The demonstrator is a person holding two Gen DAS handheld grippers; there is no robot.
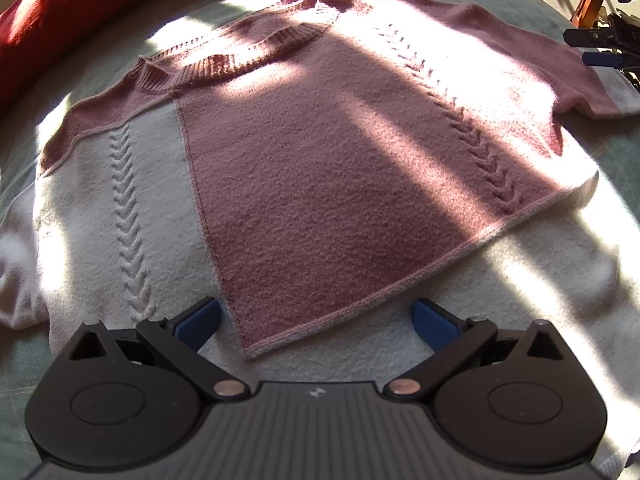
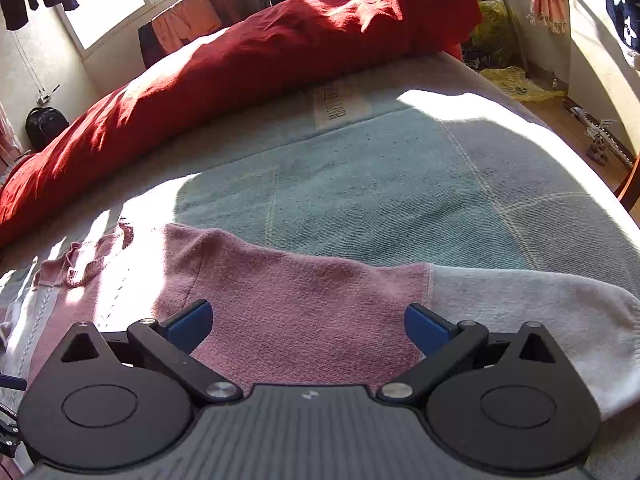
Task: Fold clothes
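Left wrist view, pink-and-white sweater [image 1: 320,168] flat on bed [image 1: 24,380], both hand-held grippers spread.

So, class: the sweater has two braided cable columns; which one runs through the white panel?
The cable column nearest the left gripper, on white knit; the other cable crosses pink.

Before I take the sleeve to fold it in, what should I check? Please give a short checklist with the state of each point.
1. Right gripper open: ok.
2. Sleeve lies between the right fingers: ok.
3. Left gripper open and holding nothing: ok.
4. Sweater body spread flat on the bed cover: ok.
5. Red duvet apart from the sweater: ok.
6. Fingers low enough to touch the sleeve: cannot tell.
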